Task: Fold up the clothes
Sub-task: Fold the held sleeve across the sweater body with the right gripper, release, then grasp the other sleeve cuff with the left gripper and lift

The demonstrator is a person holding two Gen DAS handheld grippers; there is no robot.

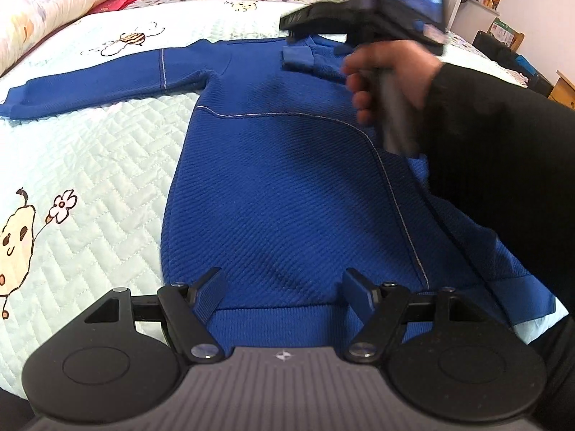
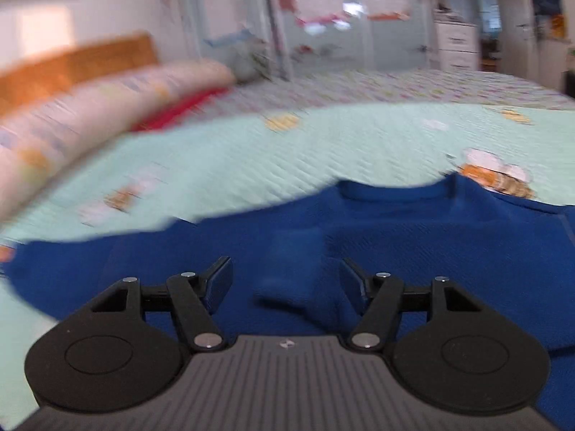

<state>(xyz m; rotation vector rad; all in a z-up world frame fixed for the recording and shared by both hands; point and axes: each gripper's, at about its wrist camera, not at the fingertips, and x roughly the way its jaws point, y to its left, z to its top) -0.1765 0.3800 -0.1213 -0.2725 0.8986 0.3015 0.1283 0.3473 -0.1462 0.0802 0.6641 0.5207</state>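
Blurring right view | both grippers' fingers [image 1: 219,287] wide apart, empty | sweater [image 1: 280,194] partly behind sleeve [image 1: 503,179]

left hand-held gripper [image 1: 282,287]: jaws apart | right hand-held gripper [image 2: 285,276]: jaws apart

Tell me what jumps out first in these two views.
A bright blue sweater lies flat on the pale green quilted bedspread, one sleeve stretched out to the left. Above its far right side, a hand holds the right gripper, open. The left gripper hovers open at the hem.
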